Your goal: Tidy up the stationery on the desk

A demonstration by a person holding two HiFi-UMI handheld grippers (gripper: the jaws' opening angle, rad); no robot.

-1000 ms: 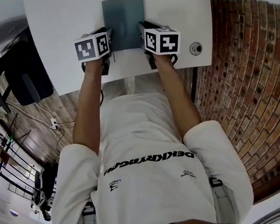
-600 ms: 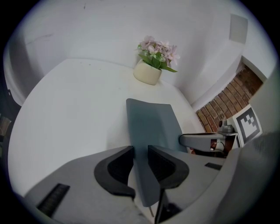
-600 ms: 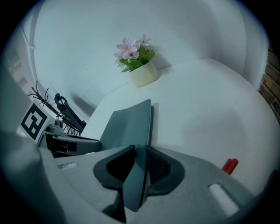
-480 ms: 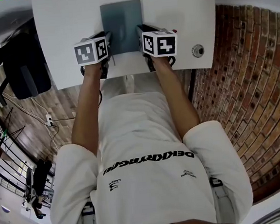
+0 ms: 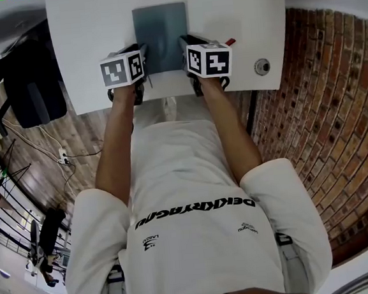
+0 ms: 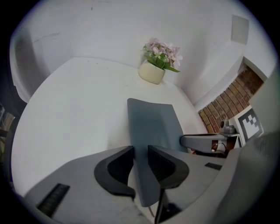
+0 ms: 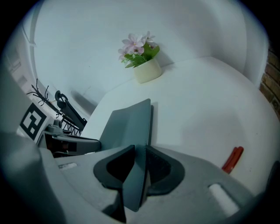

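Both hand-held grippers are on the same item: a thin slate-blue rectangular notebook (image 5: 161, 30), lying lengthwise away from the person near the middle of the white surface (image 5: 85, 43).

Left hand-held gripper (image 5: 142, 52): clamped on the notebook's left long edge, near the corner closest to the person. In the left gripper view the jaws (image 6: 140, 164) stand only a cover's thickness apart, dark pads on either side of the sheet-like edge (image 6: 151, 122).

Right hand-held gripper (image 5: 185, 47): same grip, mirrored, on the right long edge. In the right gripper view the jaws (image 7: 139, 164) are narrow, pads pressed on the notebook edge (image 7: 127, 124).

Notebook's near end is tilted up between the two grippers, with a shadow under its right side. Can't tell whether the far edge touches the surface.

Other items:
- Cream round pot with pink flowers and green leaves (image 6: 152, 73), at the far side of the surface by the white wall, well beyond the notebook; also seen from the right gripper (image 7: 146, 71).
- Red pen-like stick (image 7: 232, 159) lying on the surface to the right of the right gripper, apart from the notebook; only its tip shows in the head view (image 5: 228, 42).
- Round metal fitting (image 5: 262, 66) set in the surface near its right front corner.
- Red brick wall (image 5: 323, 131) to the person's right.
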